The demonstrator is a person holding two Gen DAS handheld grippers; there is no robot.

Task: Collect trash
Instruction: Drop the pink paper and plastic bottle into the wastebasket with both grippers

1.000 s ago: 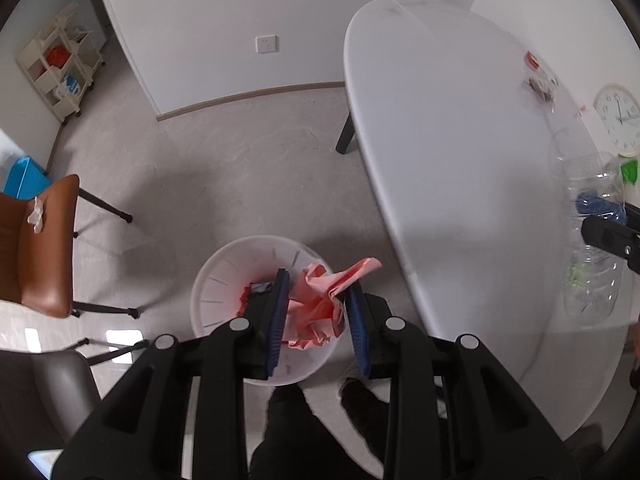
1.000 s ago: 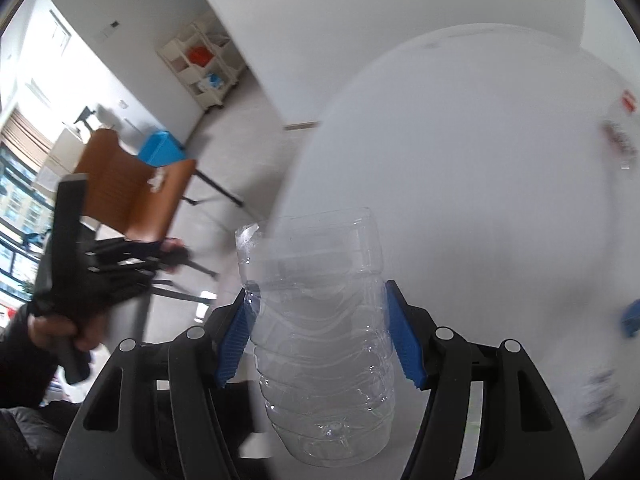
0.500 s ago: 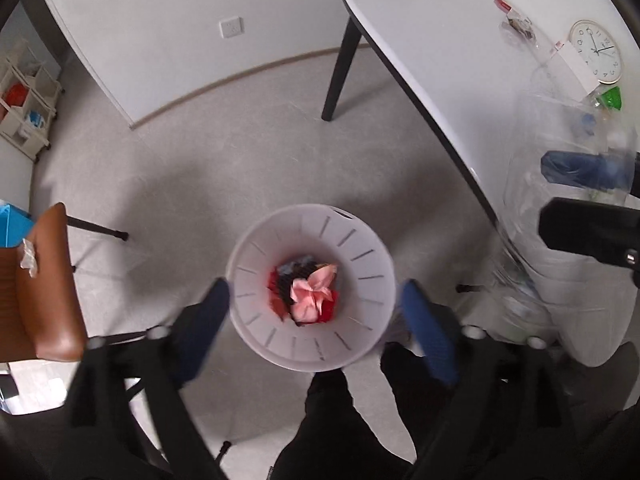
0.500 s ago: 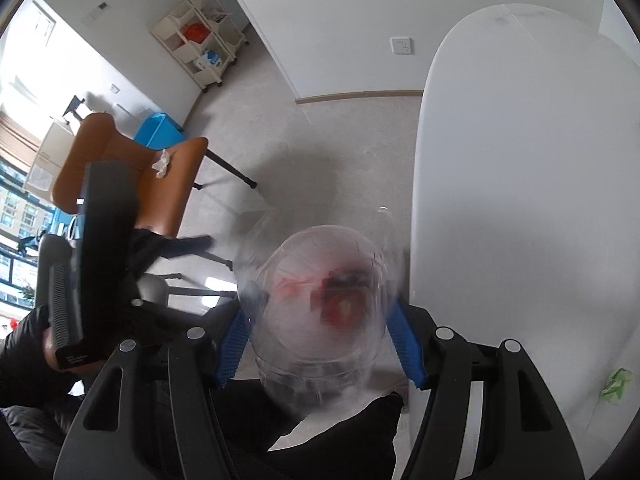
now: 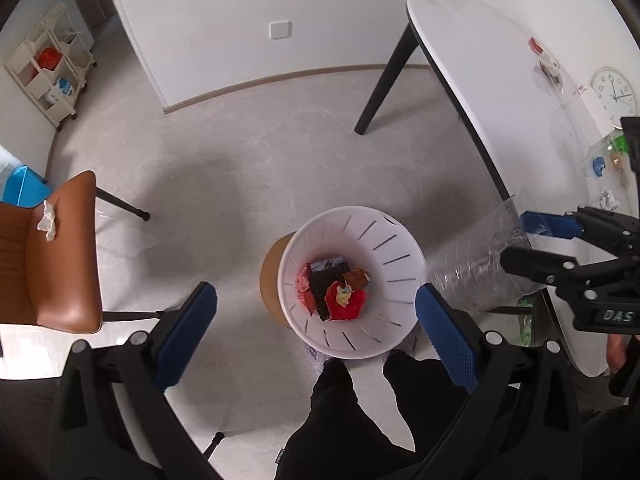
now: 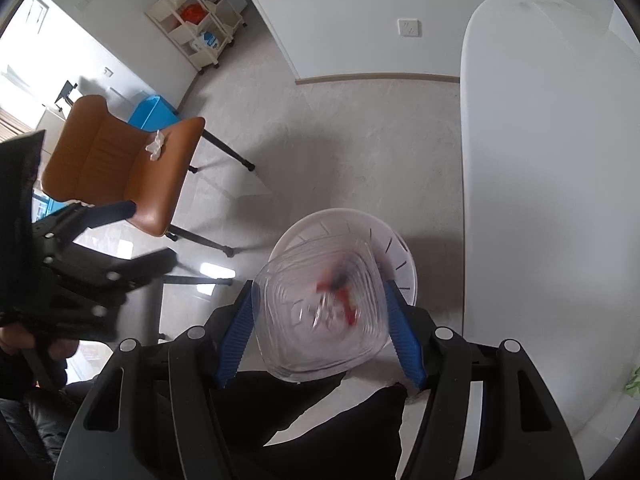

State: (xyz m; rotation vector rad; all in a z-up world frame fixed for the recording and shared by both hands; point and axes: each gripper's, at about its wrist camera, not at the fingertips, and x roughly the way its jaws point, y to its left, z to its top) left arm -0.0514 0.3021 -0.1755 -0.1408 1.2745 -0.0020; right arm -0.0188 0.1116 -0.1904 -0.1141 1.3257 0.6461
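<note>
My left gripper (image 5: 316, 338) has just been opening; jaws wide apart, nothing between them. My right gripper (image 6: 318, 330) is clamped on the clear plastic bottle (image 6: 322, 314). White bin (image 5: 404, 248) sits at 12 o'clock off the left fingers; bottle at its 3 o'clock rim. Trash (image 5: 336, 294) inside.

Left hand-held gripper (image 5: 316, 334) points steeply down, its jaws just opened wide and empty; right hand-held gripper (image 6: 320, 330) points down, clamping a clear bottle (image 6: 320, 312).
</note>
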